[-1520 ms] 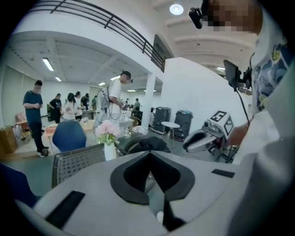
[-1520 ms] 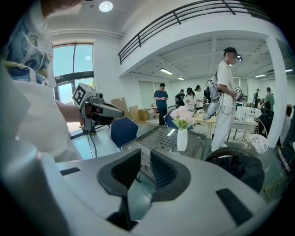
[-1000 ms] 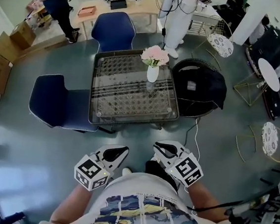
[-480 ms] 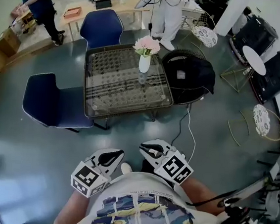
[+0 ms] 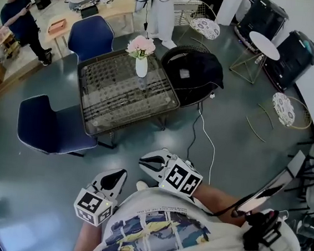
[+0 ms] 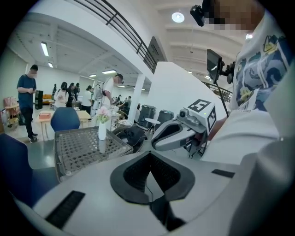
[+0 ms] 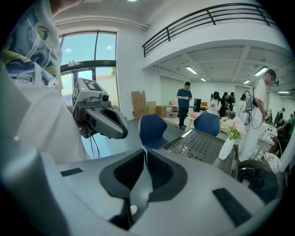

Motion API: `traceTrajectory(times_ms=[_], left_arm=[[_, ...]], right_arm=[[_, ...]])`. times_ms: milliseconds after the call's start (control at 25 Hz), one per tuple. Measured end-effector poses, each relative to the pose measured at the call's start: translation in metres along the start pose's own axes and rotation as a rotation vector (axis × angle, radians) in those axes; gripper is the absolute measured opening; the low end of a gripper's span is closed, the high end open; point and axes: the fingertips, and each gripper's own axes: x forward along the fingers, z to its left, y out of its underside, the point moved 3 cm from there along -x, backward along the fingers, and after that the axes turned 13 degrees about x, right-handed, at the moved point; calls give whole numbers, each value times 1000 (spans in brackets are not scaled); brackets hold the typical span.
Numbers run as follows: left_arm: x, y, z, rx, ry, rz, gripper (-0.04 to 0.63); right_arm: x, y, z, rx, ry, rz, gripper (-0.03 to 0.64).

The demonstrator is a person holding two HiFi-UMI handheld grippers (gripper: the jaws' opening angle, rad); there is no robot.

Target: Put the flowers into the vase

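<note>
Standing well back from the glass-topped table (image 5: 115,98), with open grey floor between me and it. Both grippers are tucked in close against my chest, pointing forward and somewhat down toward the table.

Left gripper (image 5: 118,175): jaws fully together, nothing between the pads. Right gripper (image 5: 145,164): jaws closing, only a thin slit left at the tips, nothing in the gap either. Neither one carries anything.

Task objects: the pink flowers (image 5: 141,46) already stand upright in the white vase (image 5: 142,67), which sits near the far edge of the table. I see no loose stems on the table or on the floor. My reading is that the placing is done, and that the grippers ride low and near the body because there is nothing to reach for from this spot.

Surroundings: one blue chair (image 5: 51,128) sits at the table's left side and a second blue chair (image 5: 91,34) at its far end. A round black seat (image 5: 193,70) with dark cloth over it touches the right edge. A white cable (image 5: 211,144) trails across the floor from that seat toward my feet; I judge it the one trip risk on any walk back in. A person in dark clothes (image 5: 23,22) stands far left, well apart, near a wooden desk (image 5: 111,3).
</note>
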Motion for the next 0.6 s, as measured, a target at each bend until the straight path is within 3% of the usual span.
traceTrajectory(times_ms=[600], left_arm=[[-2, -1, 2, -1, -2, 3, 9]], right_arm=[[4, -4, 3, -17, -10, -1, 26]])
